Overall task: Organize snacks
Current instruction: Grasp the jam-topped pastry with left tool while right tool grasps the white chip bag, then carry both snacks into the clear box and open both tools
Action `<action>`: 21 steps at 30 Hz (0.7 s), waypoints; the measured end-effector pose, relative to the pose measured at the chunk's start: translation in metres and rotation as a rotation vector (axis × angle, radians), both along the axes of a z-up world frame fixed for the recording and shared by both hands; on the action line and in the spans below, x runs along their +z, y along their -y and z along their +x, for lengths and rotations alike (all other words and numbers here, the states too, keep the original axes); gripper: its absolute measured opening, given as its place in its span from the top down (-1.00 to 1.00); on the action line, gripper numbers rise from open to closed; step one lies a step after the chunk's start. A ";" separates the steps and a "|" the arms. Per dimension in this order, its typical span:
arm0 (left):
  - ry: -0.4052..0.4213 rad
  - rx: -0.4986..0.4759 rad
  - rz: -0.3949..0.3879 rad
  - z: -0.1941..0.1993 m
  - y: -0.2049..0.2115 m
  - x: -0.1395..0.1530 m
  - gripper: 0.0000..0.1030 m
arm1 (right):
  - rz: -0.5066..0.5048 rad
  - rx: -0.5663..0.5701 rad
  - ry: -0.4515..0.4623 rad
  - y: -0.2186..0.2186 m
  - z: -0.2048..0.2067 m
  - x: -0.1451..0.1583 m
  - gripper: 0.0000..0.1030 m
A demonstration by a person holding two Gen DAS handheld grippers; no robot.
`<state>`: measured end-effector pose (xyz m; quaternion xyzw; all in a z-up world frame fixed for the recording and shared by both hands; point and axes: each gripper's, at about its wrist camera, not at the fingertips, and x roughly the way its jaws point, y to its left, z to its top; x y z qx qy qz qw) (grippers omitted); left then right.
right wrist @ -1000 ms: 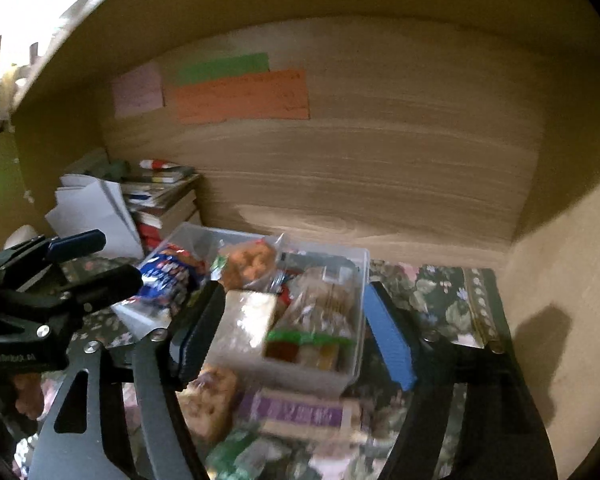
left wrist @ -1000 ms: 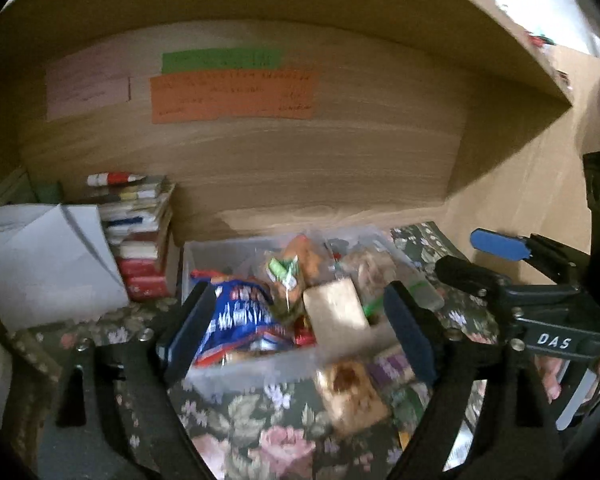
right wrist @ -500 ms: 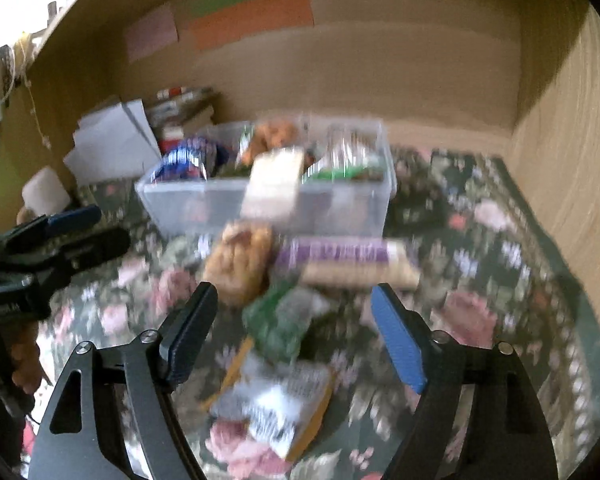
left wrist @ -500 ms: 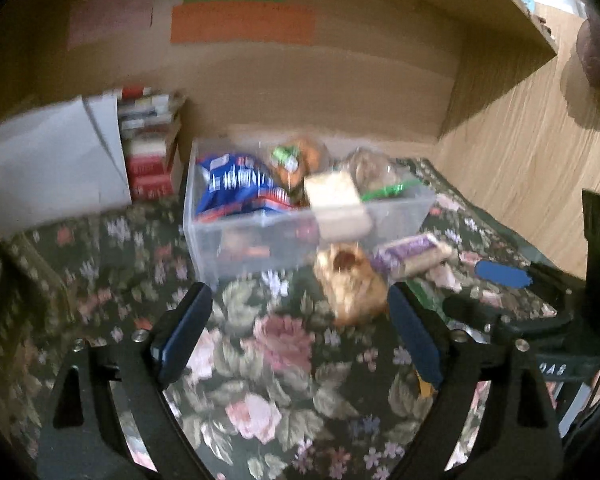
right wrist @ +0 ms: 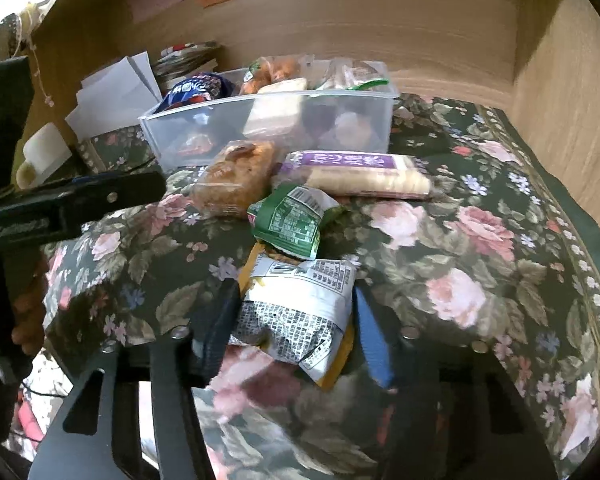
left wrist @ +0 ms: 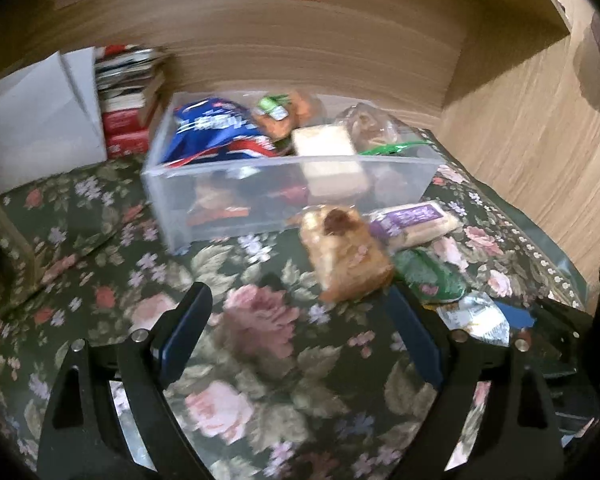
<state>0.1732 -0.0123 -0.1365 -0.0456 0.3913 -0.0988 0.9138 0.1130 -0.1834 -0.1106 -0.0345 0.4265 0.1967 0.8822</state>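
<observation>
The right tool [right wrist: 292, 328] is down over a silver-and-yellow snack packet [right wrist: 296, 312] that lies on the floral cloth [right wrist: 460, 264] covering the counter. Its jaws are closing with the packet between them, the blue pads just beside the wrapper's edges — whether they press on it yet I cannot tell.

The left tool [left wrist: 300, 344] hangs above bare cloth, jaws wide apart and nothing between them.

Beyond the packet lies a green packet [right wrist: 292, 220], touching it. Farther back sit a wrapped brown pastry [right wrist: 236, 176] and a long purple-labelled biscuit pack [right wrist: 356, 172], both just in front of a clear plastic bin [right wrist: 268, 128]. The bin holds other snacks — a blue bag [left wrist: 216, 132], an orange one [left wrist: 288, 112] and a pale wrapped block [left wrist: 328, 152]. White papers [left wrist: 32, 120] and stacked books [left wrist: 128, 96] stand left of the bin.
</observation>
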 end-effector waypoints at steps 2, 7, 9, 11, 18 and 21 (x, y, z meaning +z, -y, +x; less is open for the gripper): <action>0.000 -0.011 0.007 0.009 0.009 0.000 -0.75 | -0.020 -0.019 0.015 0.009 -0.002 0.003 0.02; -0.028 -0.022 0.034 0.037 0.031 -0.008 -0.75 | -0.035 -0.088 0.034 0.035 -0.001 0.011 0.06; -0.042 -0.018 0.056 0.049 0.038 -0.013 -0.75 | -0.035 -0.116 0.045 0.047 0.001 0.015 0.09; -0.052 -0.009 0.083 0.058 0.043 -0.018 -0.65 | -0.024 -0.137 0.050 0.056 0.005 0.019 0.13; -0.092 -0.025 0.066 0.071 0.045 -0.027 0.02 | -0.004 -0.164 0.074 0.065 0.014 0.027 0.15; -0.080 -0.034 0.071 0.063 0.043 -0.025 0.11 | 0.010 -0.154 0.093 0.064 0.018 0.033 0.15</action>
